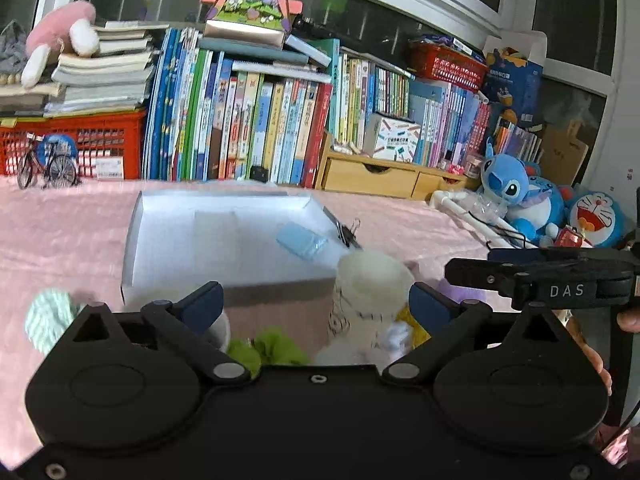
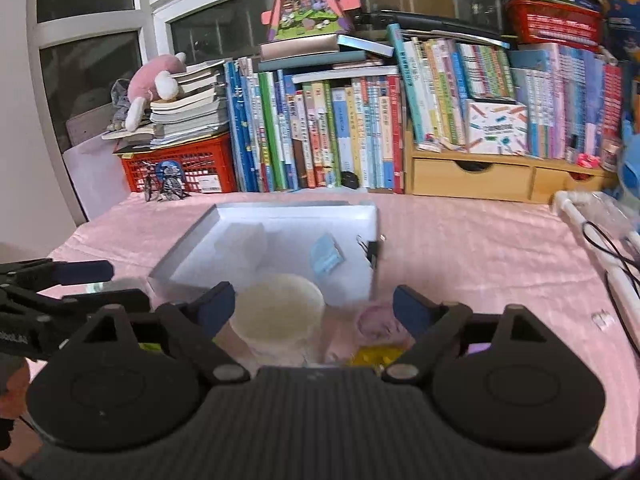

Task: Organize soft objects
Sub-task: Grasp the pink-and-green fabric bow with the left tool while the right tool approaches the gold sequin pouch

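A white open box [image 1: 192, 216] [image 2: 200, 236] sits on the pink tablecloth, with a pale blue packet [image 1: 300, 240] [image 2: 326, 258] inside. A white plush cylinder [image 1: 372, 280] [image 2: 278, 316] stands in front of the box. Green [image 1: 276, 350], yellow [image 2: 378, 356], purple [image 2: 376, 322] and mint [image 1: 48, 316] soft pieces lie around it. My left gripper [image 1: 316, 308] is open, above the green piece with the white plush by its right finger. My right gripper [image 2: 314, 304] is open, with the white plush by its left finger.
Rows of books [image 2: 360, 128] and a wooden drawer unit [image 2: 472, 178] line the back. A red crate [image 2: 180, 168] and a toy bicycle [image 1: 46, 164] stand at the left. Blue plush toys [image 1: 516, 196] and white tubes with a cable [image 2: 600, 248] lie at the right.
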A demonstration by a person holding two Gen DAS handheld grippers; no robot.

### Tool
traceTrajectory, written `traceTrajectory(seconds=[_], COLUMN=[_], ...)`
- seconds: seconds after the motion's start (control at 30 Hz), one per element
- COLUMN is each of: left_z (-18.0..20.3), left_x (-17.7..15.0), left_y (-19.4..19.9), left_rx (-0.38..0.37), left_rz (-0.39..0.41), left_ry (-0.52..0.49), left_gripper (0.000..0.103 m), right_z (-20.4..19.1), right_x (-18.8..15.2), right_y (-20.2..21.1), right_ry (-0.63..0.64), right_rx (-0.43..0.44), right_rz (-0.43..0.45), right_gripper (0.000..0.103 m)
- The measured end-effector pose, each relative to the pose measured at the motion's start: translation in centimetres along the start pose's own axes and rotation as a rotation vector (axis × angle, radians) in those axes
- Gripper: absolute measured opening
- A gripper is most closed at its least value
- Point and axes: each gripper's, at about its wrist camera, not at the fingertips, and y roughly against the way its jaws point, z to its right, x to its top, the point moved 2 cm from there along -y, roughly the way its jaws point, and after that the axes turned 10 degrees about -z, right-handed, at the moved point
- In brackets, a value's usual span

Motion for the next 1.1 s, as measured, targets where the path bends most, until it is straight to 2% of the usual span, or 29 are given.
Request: traceTrajectory(seconds=[0.1, 0.3, 0.47, 0.6, 0.7, 0.93, 1.1], left_z=[0.0, 0.6, 1.0, 0.5, -0.2, -2.9, -3.9], left_x=[-1.6, -4.1, -6.5, -8.0, -8.7, -8.9, -8.9], left_y=[0.0, 0.1, -0.3, -1.2, -2.0, -2.8, -4.1], left_rx=[0.008, 0.071, 0.143, 0.2, 0.207, 0.157, 0.159], left_rz=[-0.004, 0.025, 0.057, 0.033, 0.01, 0.007, -0.008], left_ry=[0.001, -0.04, -0.074, -0.065, -0.009, 0.25, 0.35], left_gripper=[0.099, 0.099, 0.101, 0.102, 0.101, 0.079, 0.064], right_z=[0.7, 1.6, 1.7, 1.5, 1.6, 2.1, 2.0], right_x=[-1.8, -4.5, -6.8, -8.6, -9.8, -11.5, -12.1], right_y=[0.2, 0.5, 0.6, 0.2, -0.2, -0.8, -1.6], right_ry=[-0.015, -0.029, -0.005, 0.03, 0.03, -0.004, 0.016], right_rx=[-0.022, -0.057, -0.102, -0.151, -0.172, -0.203, -0.229], right_rz=[0.01, 0.033, 0.076, 0.085, 0.082, 0.102, 0.094], right_gripper=[0.093, 0.096, 0.099, 0.101, 0.101, 0.101, 0.101])
